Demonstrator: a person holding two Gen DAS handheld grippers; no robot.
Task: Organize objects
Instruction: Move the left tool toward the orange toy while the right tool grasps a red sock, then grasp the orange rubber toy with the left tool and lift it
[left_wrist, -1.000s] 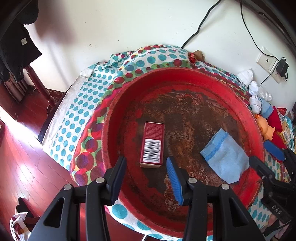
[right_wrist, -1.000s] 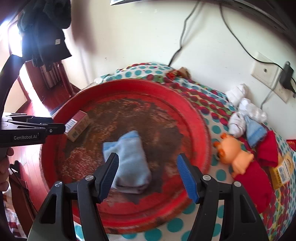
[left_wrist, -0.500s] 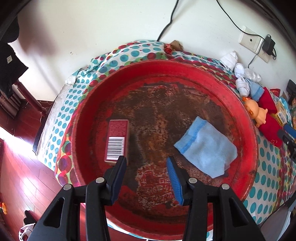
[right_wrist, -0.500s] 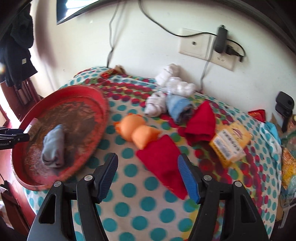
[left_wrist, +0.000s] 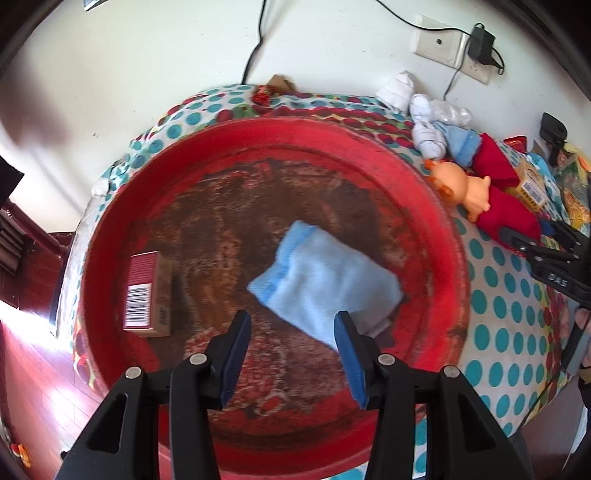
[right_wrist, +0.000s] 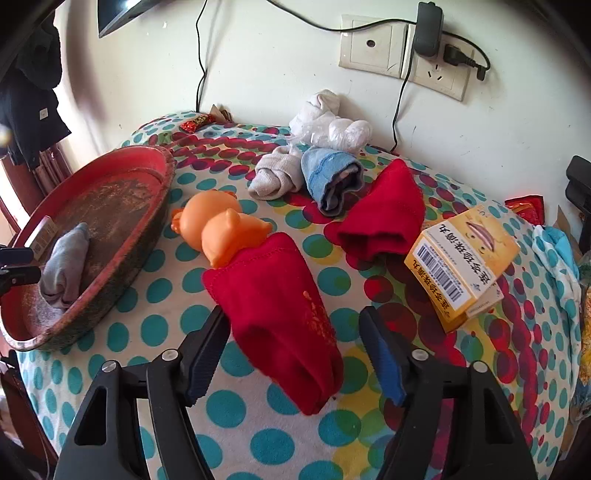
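Observation:
A round red tray (left_wrist: 458, 236) holds a folded light-blue cloth (left_wrist: 325, 280) and a small red box (left_wrist: 142, 291). My left gripper (left_wrist: 291, 354) is open and empty above the tray's near side, close to the cloth. My right gripper (right_wrist: 295, 354) is open, its fingers on either side of a red cloth (right_wrist: 277, 306) lying on the dotted tablecloth. An orange toy pig (right_wrist: 221, 229) lies against that cloth. The tray also shows at the left of the right wrist view (right_wrist: 144, 221).
A second red cloth (right_wrist: 384, 221), a yellow box (right_wrist: 461, 262), a rolled blue sock (right_wrist: 328, 177) and white socks (right_wrist: 277, 177) lie behind. Wall sockets (right_wrist: 406, 51) with cables are beyond. The table edge drops to a wooden floor (left_wrist: 26, 369) at the left.
My right gripper has swung away from the tray to the red cloth on the table and closed in on it. My left gripper has shifted right over the tray, toward the blue cloth.

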